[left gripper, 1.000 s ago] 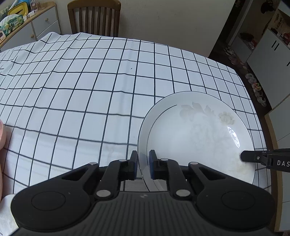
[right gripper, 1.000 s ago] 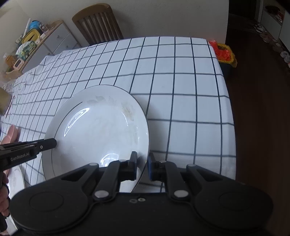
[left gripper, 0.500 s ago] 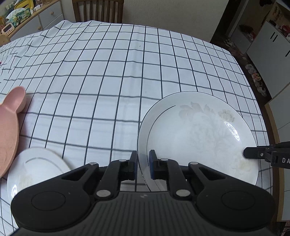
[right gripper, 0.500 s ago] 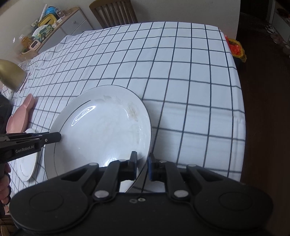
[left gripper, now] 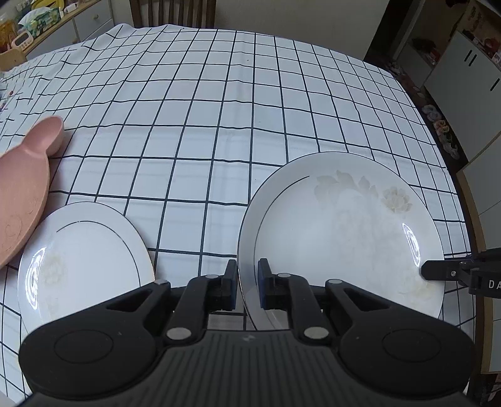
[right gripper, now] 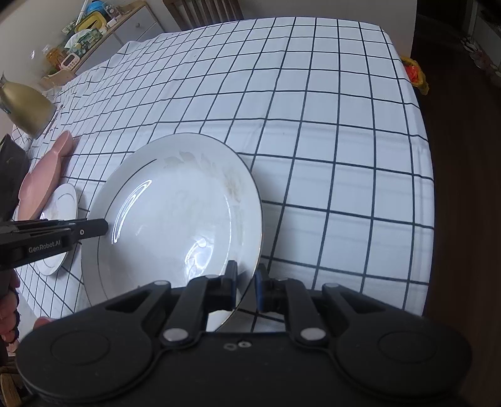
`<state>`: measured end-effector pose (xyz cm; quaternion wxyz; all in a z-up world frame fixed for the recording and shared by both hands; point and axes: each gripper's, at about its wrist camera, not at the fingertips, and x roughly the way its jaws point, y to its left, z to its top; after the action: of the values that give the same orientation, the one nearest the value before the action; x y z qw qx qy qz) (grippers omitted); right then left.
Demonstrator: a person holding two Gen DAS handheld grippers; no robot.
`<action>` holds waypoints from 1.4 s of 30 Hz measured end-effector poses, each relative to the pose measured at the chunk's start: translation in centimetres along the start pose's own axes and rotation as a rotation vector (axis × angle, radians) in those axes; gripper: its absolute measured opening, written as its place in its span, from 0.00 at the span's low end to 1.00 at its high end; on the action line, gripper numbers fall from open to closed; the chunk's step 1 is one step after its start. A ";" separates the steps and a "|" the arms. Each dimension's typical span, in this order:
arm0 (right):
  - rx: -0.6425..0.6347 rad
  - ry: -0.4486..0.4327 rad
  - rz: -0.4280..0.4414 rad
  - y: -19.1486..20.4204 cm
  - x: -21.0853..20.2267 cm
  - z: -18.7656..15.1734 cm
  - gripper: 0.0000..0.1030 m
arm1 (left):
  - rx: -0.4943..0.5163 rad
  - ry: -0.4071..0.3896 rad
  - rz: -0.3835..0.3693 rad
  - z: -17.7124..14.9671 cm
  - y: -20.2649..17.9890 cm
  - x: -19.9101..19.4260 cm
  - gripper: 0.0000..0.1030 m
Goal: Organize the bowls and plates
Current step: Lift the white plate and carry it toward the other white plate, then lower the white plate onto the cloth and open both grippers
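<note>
A large white plate (left gripper: 341, 238) with a faint flower print is held above the checked tablecloth by both grippers. My left gripper (left gripper: 247, 283) is shut on its left rim. My right gripper (right gripper: 245, 285) is shut on the opposite rim; the plate also shows in the right wrist view (right gripper: 175, 219). The right gripper's finger shows at the plate's right edge in the left wrist view (left gripper: 438, 270). A smaller white plate (left gripper: 81, 263) lies on the cloth to the left. A pink rabbit-shaped plate (left gripper: 22, 191) lies beside it, overlapping its edge.
The table (left gripper: 219, 109) wears a white cloth with black grid lines. A gold jug (right gripper: 25, 109) stands at the far left. A wooden chair (right gripper: 203, 9) and a cluttered sideboard (right gripper: 94, 34) stand behind the table. The table's right edge (right gripper: 426, 156) drops to dark floor.
Both grippers have lifted and carried the large plate back and to the left. The small white plate and the pink plate have come into view on the left.
</note>
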<state>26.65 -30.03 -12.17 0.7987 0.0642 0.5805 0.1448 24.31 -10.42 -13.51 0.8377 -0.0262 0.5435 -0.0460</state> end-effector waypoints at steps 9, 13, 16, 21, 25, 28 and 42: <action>0.005 -0.003 0.004 -0.1 0.1 -0.1 0.10 | -0.007 -0.006 0.019 0.2 -0.4 0.2 0.12; -0.009 0.008 0.008 0.0 0.2 0.0 0.16 | -0.020 0.002 0.017 0.5 -0.2 0.3 0.12; -0.011 0.021 0.002 -0.1 0.2 0.2 0.22 | -0.041 0.008 0.015 0.6 0.0 0.3 0.12; 0.003 0.026 0.001 -0.6 -0.3 0.3 0.25 | -0.020 0.000 0.042 0.3 -0.2 -0.4 0.12; -0.016 0.004 0.005 -0.3 -1.3 0.1 0.30 | -0.027 -0.003 0.046 0.0 0.0 -1.1 0.12; -0.020 -0.020 0.005 0.4 -2.2 0.1 0.32 | -0.033 -0.008 0.039 0.0 0.3 -1.7 0.12; -0.004 -0.122 -0.013 5.7 -5.8 -1.3 0.42 | 0.007 -0.069 -0.076 -1.0 2.5 -6.8 0.13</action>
<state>22.90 -26.44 -5.74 0.8337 0.0676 0.5307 0.1364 20.78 -7.20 -7.99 0.8538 -0.0453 0.5126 -0.0788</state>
